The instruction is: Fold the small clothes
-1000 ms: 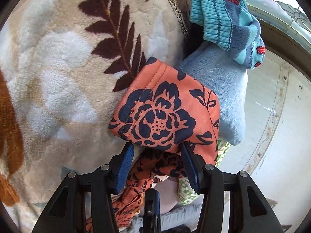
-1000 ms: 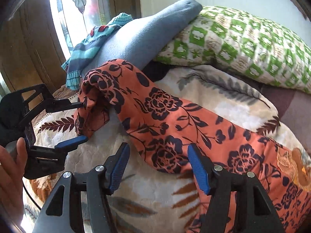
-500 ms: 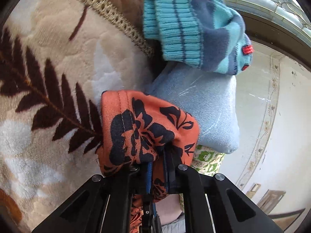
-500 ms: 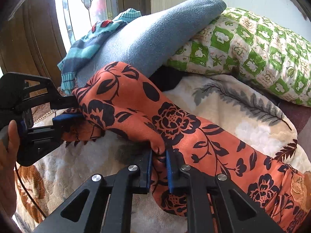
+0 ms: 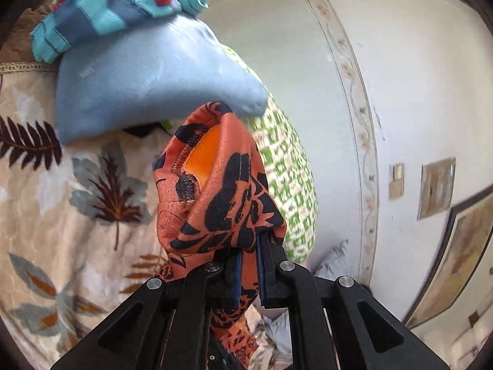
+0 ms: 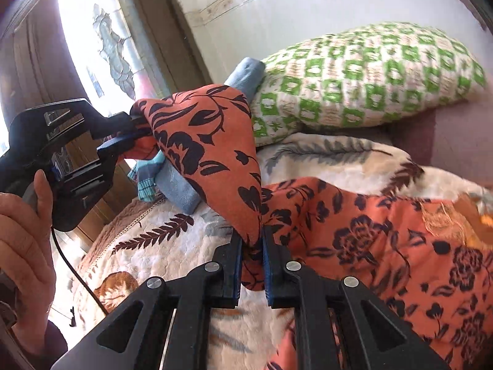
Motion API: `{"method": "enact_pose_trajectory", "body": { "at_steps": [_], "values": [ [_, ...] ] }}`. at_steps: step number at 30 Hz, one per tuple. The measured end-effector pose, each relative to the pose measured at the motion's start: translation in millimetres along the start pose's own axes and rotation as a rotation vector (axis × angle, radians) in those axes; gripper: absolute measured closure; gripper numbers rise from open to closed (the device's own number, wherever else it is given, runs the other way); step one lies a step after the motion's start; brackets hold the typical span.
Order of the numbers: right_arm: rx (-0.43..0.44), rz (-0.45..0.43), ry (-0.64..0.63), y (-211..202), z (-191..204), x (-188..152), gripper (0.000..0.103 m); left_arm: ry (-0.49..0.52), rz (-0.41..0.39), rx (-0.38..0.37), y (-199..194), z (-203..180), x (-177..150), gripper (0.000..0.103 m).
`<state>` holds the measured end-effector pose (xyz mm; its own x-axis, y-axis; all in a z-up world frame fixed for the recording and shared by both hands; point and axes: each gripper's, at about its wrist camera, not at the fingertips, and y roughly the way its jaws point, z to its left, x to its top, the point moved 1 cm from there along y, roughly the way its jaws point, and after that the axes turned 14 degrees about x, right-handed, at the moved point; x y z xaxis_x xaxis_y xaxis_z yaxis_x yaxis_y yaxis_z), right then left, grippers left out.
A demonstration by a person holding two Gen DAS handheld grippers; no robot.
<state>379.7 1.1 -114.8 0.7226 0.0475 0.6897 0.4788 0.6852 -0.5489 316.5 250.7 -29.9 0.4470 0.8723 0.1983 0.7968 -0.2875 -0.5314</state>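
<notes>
1. Left gripper (image 5: 248, 257) clenches the orange floral garment (image 5: 222, 191) by its stitched hem, lifted above the leaf-print blanket (image 5: 61, 215).
2. Right gripper (image 6: 251, 246) grasps the same garment's edge; its remainder trails toward 4 o'clock.
3. Green pillow (image 6: 369, 77) crowds 1 o'clock.

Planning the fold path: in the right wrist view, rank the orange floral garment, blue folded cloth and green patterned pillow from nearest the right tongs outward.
1. Orange floral garment, clamped in the right tongs.
2. Blue folded cloth, behind it, left.
3. Green patterned pillow, upper right.
</notes>
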Motion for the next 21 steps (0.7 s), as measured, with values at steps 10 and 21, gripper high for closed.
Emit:
{"method": "enact_pose_trajectory", "body": {
  "at_steps": [10,21],
  "values": [
    [-0.120,-0.045,0.478,-145,-149,-112,0.087,0.305,0.447,0.215,192,-78,-189,0.097],
    [-0.212,-0.252,0.699,-260,-206,-174,0.083,0.591,0.501,0.312,206,-120,-240,0.076]
  ]
}}
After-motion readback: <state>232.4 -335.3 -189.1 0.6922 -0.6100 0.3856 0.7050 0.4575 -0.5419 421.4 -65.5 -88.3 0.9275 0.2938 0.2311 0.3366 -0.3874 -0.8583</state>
